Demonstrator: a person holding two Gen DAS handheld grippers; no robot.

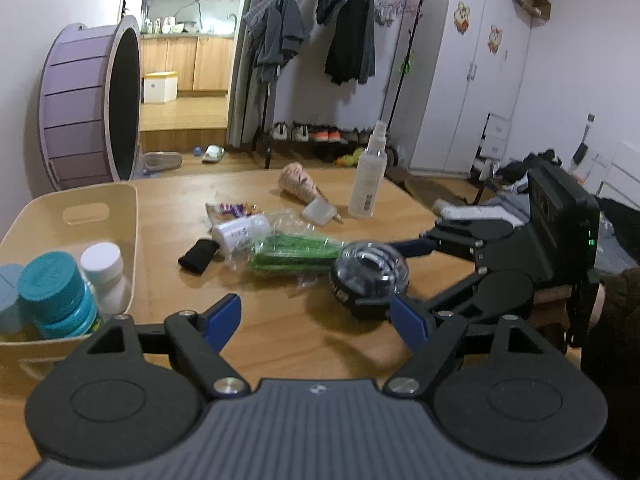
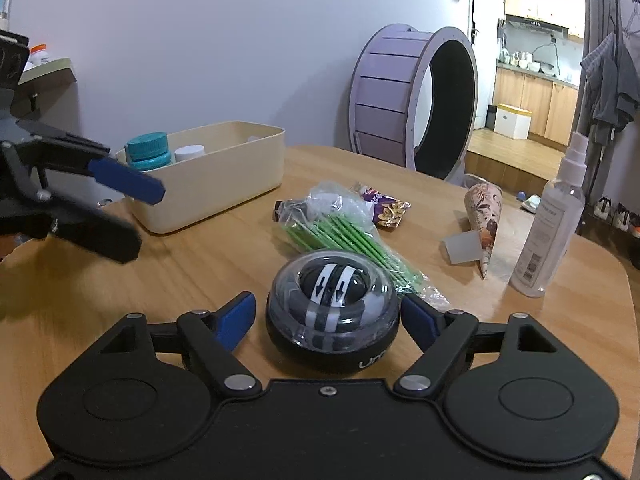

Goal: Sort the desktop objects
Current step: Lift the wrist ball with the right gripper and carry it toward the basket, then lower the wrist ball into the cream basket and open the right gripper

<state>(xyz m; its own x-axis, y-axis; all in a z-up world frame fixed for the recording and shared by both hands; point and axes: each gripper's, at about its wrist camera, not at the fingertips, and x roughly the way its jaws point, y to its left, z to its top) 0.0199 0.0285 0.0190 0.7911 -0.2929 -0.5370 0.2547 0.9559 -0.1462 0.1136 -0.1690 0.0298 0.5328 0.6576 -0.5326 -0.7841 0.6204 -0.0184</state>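
Observation:
A clear-domed gyro ball with a black base sits on the wooden table. My right gripper is open and straddles it, a blue pad on each side; the left pad stands a little clear. In the left wrist view the ball lies ahead to the right. My left gripper is open over bare table with nothing between its fingers; it also shows at the left of the right wrist view. A cream basket holds a teal-lidded jar and a white-capped bottle.
Beyond the ball lie a bag of green sticks, a purple snack packet, a paper cone, a small translucent box and an upright spray bottle. A white tube and a small black item lie near the basket.

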